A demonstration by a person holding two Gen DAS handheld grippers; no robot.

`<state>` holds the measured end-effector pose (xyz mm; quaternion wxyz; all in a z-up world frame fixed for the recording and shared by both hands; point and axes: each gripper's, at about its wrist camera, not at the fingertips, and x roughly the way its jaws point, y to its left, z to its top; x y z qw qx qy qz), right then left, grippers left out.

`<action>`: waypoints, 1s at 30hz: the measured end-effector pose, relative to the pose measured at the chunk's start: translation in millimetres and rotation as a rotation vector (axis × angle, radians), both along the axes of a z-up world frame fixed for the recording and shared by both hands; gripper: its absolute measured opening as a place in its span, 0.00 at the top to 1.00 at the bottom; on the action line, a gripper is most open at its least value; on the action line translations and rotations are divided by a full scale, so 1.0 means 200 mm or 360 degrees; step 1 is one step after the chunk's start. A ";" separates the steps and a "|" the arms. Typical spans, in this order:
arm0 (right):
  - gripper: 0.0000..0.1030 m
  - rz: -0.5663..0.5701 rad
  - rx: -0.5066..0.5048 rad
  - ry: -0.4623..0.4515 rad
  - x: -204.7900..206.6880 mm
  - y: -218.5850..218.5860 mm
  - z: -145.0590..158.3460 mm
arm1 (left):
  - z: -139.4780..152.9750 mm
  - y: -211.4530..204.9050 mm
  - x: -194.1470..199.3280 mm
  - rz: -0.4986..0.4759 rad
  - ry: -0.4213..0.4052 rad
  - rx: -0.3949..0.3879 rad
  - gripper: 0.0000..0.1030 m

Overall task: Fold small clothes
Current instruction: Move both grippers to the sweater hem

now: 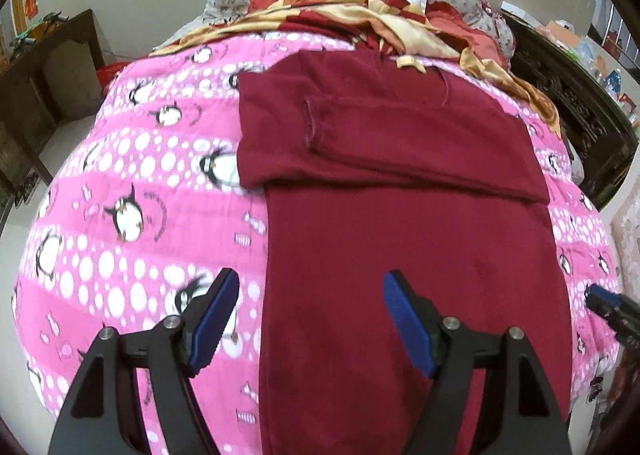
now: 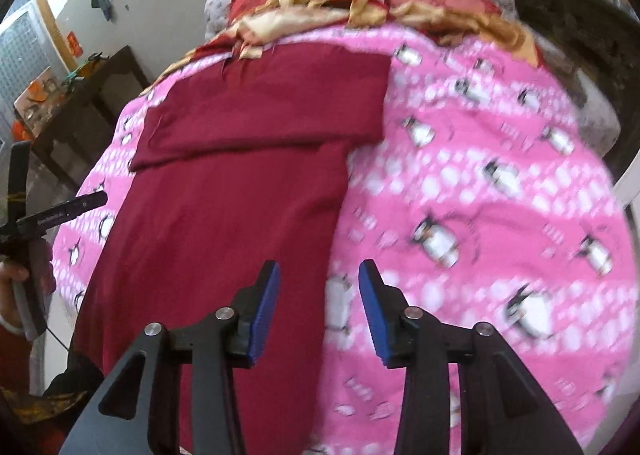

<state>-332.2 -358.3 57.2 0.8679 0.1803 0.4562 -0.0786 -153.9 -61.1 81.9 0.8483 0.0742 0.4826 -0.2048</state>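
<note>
The dark red garment (image 1: 400, 215) lay on the pink penguin quilt (image 1: 132, 191), its far part already folded over. Both the left gripper (image 1: 310, 319) and the right gripper (image 2: 318, 309) hung above it, jaws apart and empty. A one-sided grasp could wrinkle or undo the fold.

Both views are bright and evenly lit by soft indoor light, with no hard shadows and no glare on the fabric. Strong fisheye distortion bulges the pink penguin quilt (image 1: 132, 183) into a dome and bends the walls, with dark vignetting in the corners. The left wrist view is mostly sharp, softening only near the edges. The right wrist view is motion-blurred: the penguins on the quilt's right side smear into streaks, while the gripper fingers (image 2: 266, 307) stay crisp.
</note>
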 end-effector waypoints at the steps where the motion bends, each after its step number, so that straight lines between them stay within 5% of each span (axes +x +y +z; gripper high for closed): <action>1: 0.43 -0.0004 0.0026 0.0020 0.00 0.02 -0.05 | -0.01 0.01 -0.01 -0.0001 0.0012 0.0006 0.24; 6: 0.43 -0.0031 0.0005 0.0106 0.00 0.06 -0.16 | -0.09 0.10 -0.09 0.0008 0.0075 0.0014 0.24; 12: 0.43 -0.0052 0.0157 0.0049 -0.03 0.05 -0.20 | -0.14 0.21 -0.16 -0.0006 0.0141 -0.0003 0.24; 17: 0.74 -0.0014 0.0046 -0.0029 -0.07 0.08 -0.16 | -0.17 0.27 -0.21 -0.0020 0.0207 -0.0037 0.24; 30: 0.72 -0.0103 0.0092 -0.0017 -0.14 0.02 -0.13 | -0.22 0.41 -0.33 -0.0038 0.0355 -0.0094 0.24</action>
